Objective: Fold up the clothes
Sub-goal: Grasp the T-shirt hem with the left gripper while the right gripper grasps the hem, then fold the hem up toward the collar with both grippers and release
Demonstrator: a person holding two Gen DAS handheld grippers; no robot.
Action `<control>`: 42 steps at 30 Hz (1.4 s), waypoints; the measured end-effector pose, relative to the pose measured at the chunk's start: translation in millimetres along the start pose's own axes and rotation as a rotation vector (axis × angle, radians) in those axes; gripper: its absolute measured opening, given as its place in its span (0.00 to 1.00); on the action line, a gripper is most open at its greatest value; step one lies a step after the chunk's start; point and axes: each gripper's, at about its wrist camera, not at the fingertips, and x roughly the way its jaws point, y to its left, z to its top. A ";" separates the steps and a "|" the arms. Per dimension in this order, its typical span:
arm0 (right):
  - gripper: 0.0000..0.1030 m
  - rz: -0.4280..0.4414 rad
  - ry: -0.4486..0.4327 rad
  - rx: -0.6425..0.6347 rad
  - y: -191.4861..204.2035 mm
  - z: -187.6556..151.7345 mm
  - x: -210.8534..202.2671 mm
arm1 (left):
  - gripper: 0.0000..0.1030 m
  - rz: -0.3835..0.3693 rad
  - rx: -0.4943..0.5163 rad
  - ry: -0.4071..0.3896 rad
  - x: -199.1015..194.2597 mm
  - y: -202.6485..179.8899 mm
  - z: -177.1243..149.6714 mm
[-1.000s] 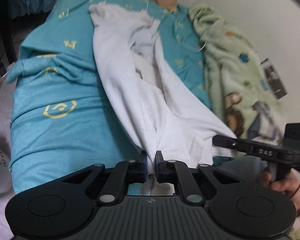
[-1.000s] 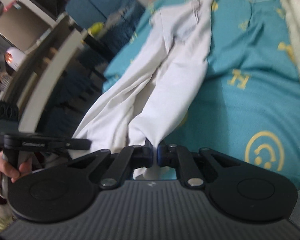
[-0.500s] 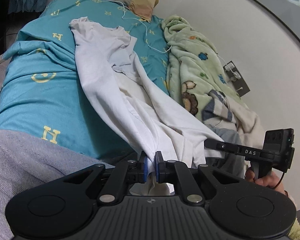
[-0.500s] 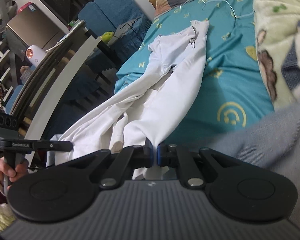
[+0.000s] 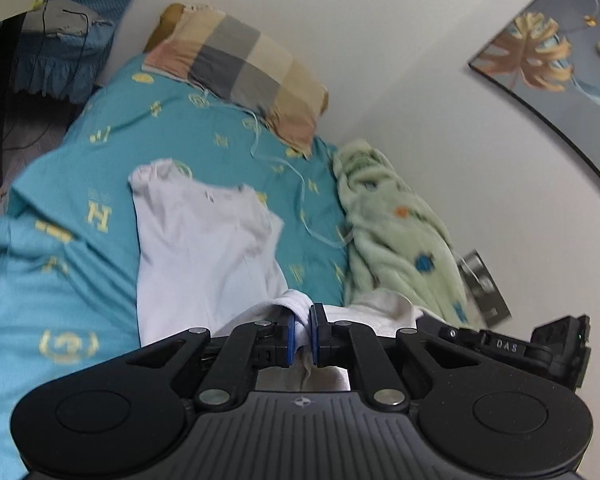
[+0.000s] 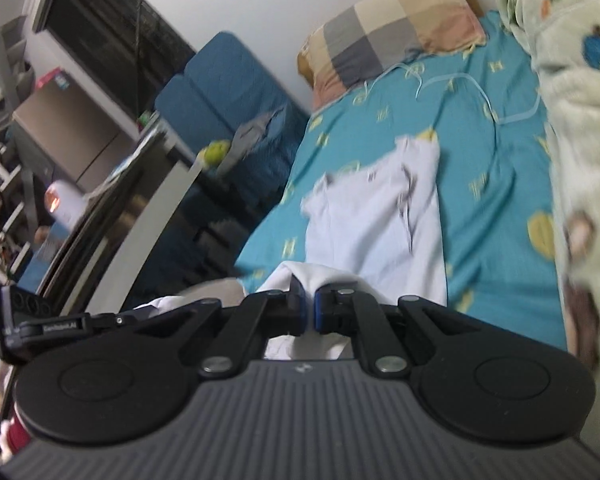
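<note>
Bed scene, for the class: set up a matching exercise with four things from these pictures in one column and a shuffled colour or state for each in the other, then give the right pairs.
Column one:
1. white garment
2. pillow
3. fleece blanket
4. bedsheet

Column two:
A. pale green with cartoon prints
B. teal with yellow motifs
C. near edge pinched by both the left gripper and the right gripper
D. checked in grey, beige and pink

Pairs: 1-C, 2-D, 3-A, 4-B
</note>
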 end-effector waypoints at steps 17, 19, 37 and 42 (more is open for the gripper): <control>0.08 -0.199 0.134 0.080 -131.1 45.8 223.1 | 0.10 0.220 -0.109 0.191 221.1 161.7 45.2; 0.09 -0.216 0.159 0.089 -144.1 41.3 240.5 | 0.23 0.222 -0.127 0.202 222.4 162.6 42.7; 0.71 -0.151 0.102 0.101 -74.1 -15.4 118.0 | 0.79 0.135 -0.263 0.100 77.9 78.4 -65.8; 0.71 -0.218 0.116 0.041 -59.4 -47.6 99.1 | 0.79 0.130 -0.315 0.154 74.7 74.1 -106.2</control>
